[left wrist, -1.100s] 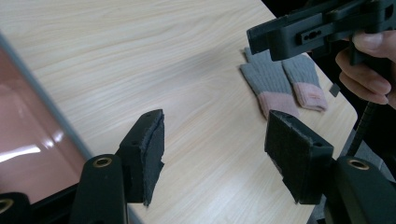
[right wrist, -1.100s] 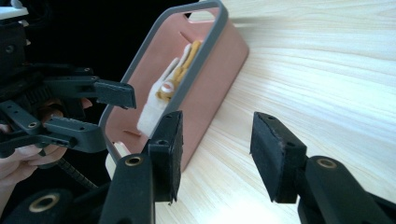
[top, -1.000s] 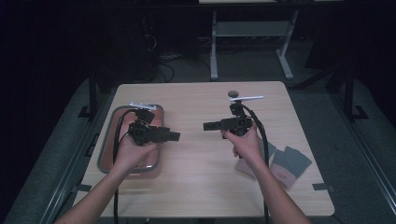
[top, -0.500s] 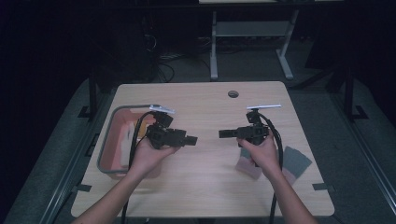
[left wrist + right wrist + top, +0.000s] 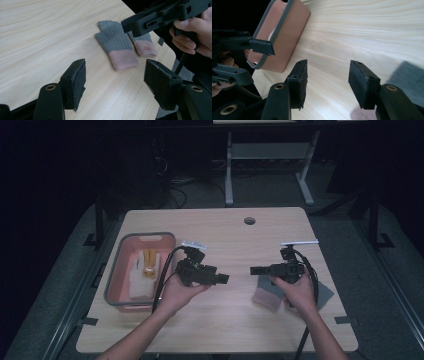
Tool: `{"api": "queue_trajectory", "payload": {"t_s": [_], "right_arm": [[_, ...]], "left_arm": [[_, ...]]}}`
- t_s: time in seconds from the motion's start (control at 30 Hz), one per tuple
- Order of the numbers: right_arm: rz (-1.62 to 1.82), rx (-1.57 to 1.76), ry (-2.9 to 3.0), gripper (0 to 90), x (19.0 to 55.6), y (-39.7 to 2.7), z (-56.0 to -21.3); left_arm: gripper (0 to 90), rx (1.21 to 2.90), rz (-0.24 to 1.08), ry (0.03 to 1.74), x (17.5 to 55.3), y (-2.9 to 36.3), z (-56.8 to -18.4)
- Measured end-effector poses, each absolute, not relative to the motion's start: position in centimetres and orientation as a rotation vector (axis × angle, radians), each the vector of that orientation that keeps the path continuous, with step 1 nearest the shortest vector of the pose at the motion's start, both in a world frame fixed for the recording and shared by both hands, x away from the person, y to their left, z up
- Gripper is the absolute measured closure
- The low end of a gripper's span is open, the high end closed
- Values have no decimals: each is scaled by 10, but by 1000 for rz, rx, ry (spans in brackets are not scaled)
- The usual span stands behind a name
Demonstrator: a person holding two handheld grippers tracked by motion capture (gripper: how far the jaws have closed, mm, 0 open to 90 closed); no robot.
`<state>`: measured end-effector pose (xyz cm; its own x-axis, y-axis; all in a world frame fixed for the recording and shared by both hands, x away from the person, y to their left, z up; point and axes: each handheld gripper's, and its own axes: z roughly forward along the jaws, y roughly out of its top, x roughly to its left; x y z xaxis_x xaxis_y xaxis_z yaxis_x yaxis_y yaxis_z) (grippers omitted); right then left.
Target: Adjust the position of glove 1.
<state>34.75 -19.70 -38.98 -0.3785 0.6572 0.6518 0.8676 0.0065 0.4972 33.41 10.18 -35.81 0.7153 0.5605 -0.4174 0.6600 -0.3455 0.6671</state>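
Left edge of the table [image 5: 225, 230]: a pink basin [image 5: 116, 285] with a grey rim stands near the left side. Inside it lies a white glove [image 5: 140, 279] with something yellowish on top; what that is cannot be made out.

Just right of the basin, the left gripper [image 5: 224, 279] is held above the bare wood, pointing right toward the other hand. In the left gripper view its jaws stand spread, having just been opening, with nothing between the pads [image 5: 78, 82] but tabletop below.

Centre of the table: bare wood between the two grippers, which face each other tip to tip and stay apart.

Right of centre, the right gripper [image 5: 256, 269] points left, held above the table. In the right gripper view its jaws are spread too, having just been opening, with nothing between them; the basin and the left gripper's jaws show beyond.

Beneath and just right of the right hand [image 5: 295, 290] lie two grey gloves with pink cuffs [image 5: 117, 47], flat on the wood near the right edge, side by side, cuffs toward the centre of the table. Neither gripper touches them.
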Motion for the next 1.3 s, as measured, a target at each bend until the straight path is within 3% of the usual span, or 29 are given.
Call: {"api": "queue_trajectory", "payload": {"t_s": [1.3], "right_arm": [[-1131, -1927, -2199, 509, 299, -294, -424]], "left_arm": [[303, 2093, -181, 818, 325, 25, -394]]}}
